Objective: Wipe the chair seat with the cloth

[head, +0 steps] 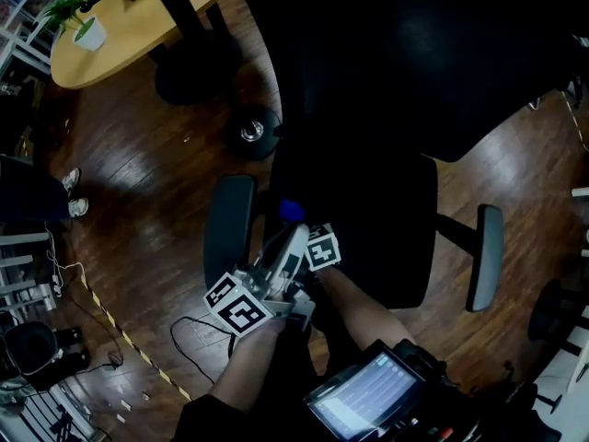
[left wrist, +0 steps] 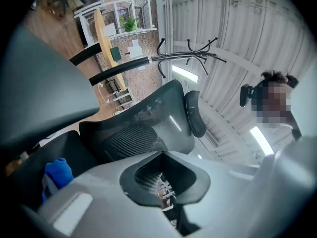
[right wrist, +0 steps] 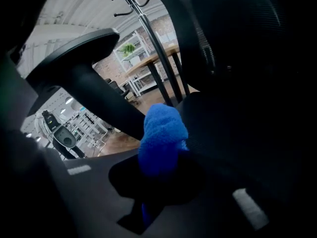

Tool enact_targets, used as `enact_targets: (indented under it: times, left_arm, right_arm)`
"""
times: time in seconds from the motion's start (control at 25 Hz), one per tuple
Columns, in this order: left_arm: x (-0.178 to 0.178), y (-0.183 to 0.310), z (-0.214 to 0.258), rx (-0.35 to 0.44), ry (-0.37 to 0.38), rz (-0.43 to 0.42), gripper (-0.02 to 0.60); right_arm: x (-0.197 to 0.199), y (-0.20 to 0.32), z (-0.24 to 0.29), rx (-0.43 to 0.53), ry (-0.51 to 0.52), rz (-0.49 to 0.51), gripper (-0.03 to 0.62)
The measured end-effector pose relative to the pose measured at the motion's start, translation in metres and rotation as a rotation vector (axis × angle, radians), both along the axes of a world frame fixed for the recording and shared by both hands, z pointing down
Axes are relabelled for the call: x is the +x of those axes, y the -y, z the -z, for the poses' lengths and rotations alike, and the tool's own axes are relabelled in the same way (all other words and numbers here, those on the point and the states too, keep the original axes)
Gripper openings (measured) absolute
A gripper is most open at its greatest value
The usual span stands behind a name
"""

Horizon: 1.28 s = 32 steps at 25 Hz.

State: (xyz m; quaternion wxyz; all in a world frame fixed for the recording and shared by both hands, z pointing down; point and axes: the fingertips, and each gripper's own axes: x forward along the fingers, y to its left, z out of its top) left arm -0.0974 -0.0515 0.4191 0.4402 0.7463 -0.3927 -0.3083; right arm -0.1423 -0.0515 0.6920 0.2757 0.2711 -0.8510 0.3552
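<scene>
Right claw (right wrist: 159, 178) is clenched on the blue cloth (right wrist: 161, 133), at the left edge of the chair seat (head: 368, 233). Left claw (left wrist: 163, 195) is closed, holding nothing.

Cloth (right wrist: 161, 138): blue, fluffy pile fabric. Chair seat (head: 377, 219): black, matt. Backrest (left wrist: 130, 141): woven mesh. Floor (head: 156, 173): dark wood planks, glossy. Table (head: 138, 21): pale smooth wood.

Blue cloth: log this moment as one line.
right gripper: jaws shut on blue fuzzy cloth | cloth position: at edge of black chair seat | left gripper: jaws shut, empty
</scene>
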Motion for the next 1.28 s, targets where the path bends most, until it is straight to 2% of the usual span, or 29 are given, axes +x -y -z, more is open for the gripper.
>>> enact_targets:
  times: [0.16,0.28,0.4,0.68,0.84,0.96,1.28]
  left_arm:
    - [-0.005,0.001,-0.01,-0.011,-0.014,-0.006,-0.008]
    - [0.0,0.003,-0.013,-0.01,-0.008,-0.014,-0.008]
    - [0.013,0.005,-0.017,-0.018,-0.015,-0.032,-0.008]
    - [0.045,0.007,-0.018,-0.022,-0.006,-0.086,-0.008]
    - [0.057,0.005,-0.019,-0.029,-0.005,-0.109,-0.008]
    - [0.061,0.005,-0.021,-0.035,-0.014,-0.107,-0.008]
    - [0.056,-0.001,-0.021,-0.04,-0.024,-0.101,-0.008]
  right_arm:
    - [0.011,0.006,-0.003,0.035,0.014,-0.07,0.044]
    - [0.043,0.016,-0.003,0.038,-0.034,-0.127,0.044]
    - [0.102,0.029,-0.008,0.048,-0.112,-0.2,0.044]
    - [0.269,0.038,-0.018,0.035,-0.282,-0.382,0.044]
    - [0.334,0.038,-0.006,0.073,-0.339,-0.471,0.044]
    - [0.356,0.041,-0.001,0.075,-0.349,-0.512,0.044]
    - [0.359,0.043,0.002,0.088,-0.366,-0.521,0.044]
